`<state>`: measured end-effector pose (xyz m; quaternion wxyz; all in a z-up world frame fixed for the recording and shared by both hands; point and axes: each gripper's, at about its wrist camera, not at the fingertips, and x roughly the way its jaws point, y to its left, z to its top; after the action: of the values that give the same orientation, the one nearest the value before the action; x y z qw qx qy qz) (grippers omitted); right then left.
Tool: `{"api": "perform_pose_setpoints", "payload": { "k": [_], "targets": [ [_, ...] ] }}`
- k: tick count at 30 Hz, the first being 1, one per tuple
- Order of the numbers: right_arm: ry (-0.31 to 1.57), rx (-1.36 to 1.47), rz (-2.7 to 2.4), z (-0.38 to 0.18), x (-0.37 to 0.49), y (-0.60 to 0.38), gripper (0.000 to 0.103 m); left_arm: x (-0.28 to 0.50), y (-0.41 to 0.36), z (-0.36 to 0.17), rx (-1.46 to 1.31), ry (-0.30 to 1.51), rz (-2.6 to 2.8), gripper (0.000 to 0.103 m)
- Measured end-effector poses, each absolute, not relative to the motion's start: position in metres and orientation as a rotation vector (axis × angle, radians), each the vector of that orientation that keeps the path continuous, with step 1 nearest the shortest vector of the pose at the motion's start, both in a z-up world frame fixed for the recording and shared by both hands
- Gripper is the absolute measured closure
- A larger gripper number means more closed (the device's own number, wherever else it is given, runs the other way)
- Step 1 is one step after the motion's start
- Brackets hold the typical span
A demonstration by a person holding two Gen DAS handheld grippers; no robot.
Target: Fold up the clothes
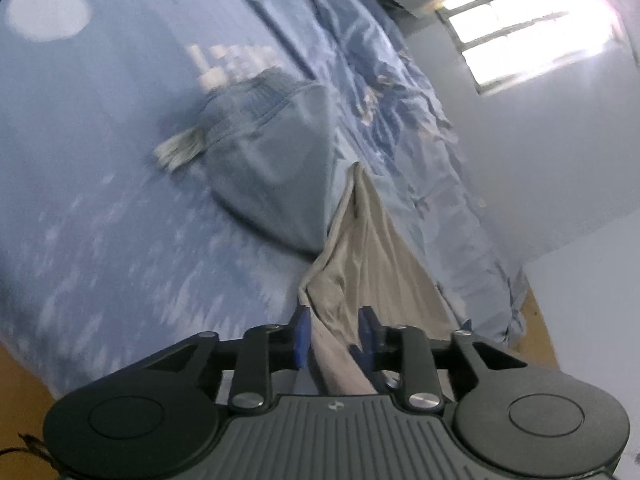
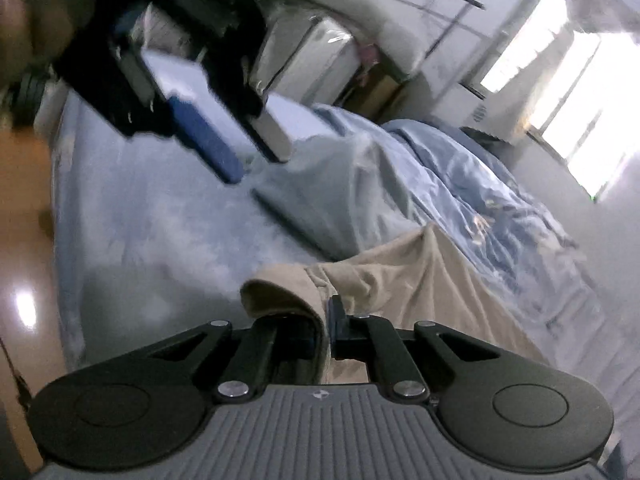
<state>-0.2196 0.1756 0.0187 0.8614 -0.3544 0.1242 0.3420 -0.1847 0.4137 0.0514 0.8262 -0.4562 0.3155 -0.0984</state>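
Beige cloth (image 1: 360, 248) is soft and thin, and it bends easily. The left gripper (image 1: 334, 334) has its blue fingers (image 1: 301, 336) closed on a bunched edge of it. The right gripper (image 2: 326, 320) is pinched tight on a rolled hem of the same cloth, which looks thicker there. It seems light, so it should lift without much pull, but I think it could slip if only one thin layer is held. The hems and corners look like the best places to grab. The cloth stretches away from both grippers and lies on the blue bed (image 1: 100, 160). Farther off sits a folded grey-blue garment (image 1: 276, 160), and beyond that a crumpled blue blanket (image 2: 448, 176).
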Motion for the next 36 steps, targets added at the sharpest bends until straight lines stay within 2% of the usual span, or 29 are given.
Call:
{"api": "perform_pose_setpoints", "payload": {
  "k": [3, 4, 6, 14, 28, 29, 32, 33, 34, 36],
  "targets": [
    [0.261, -0.645, 0.737, 0.043, -0.219, 0.159, 0.098, -0.159, 0.406, 0.062, -0.938, 0.675, -0.272, 0.059],
    [0.262, -0.613, 0.741, 0.051, -0.217, 0.152, 0.098, -0.149, 0.401, 0.066, -0.918, 0.68, -0.286, 0.047],
    [0.269, -0.55, 0.741, 0.065, -0.215, 0.137, 0.098, -0.13, 0.392, 0.071, -0.885, 0.686, -0.315, 0.04],
    [0.25, -0.45, 0.72, 0.108, -0.199, 0.106, 0.098, -0.041, 0.362, 0.059, -0.836, 0.764, -0.352, 0.04],
    [0.261, -0.389, 0.787, 0.105, -0.207, 0.095, 0.098, 0.063, 0.357, 0.041, -0.819, 0.753, -0.269, 0.043],
    [0.26, -0.386, 0.787, 0.106, -0.206, 0.094, 0.098, 0.069, 0.356, 0.041, -0.81, 0.755, -0.264, 0.044],
    [0.255, -0.367, 0.781, 0.111, -0.205, 0.09, 0.098, 0.079, 0.355, 0.038, -0.785, 0.779, -0.232, 0.065],
    [0.251, -0.362, 0.777, 0.112, -0.204, 0.089, 0.098, 0.08, 0.356, 0.038, -0.783, 0.78, -0.224, 0.08],
    [0.25, -0.357, 0.776, 0.113, -0.204, 0.087, 0.098, 0.081, 0.357, 0.038, -0.781, 0.781, -0.216, 0.089],
    [0.248, -0.354, 0.765, 0.115, -0.201, 0.085, 0.098, 0.08, 0.357, 0.04, -0.78, 0.774, -0.205, 0.1]
  ]
}}
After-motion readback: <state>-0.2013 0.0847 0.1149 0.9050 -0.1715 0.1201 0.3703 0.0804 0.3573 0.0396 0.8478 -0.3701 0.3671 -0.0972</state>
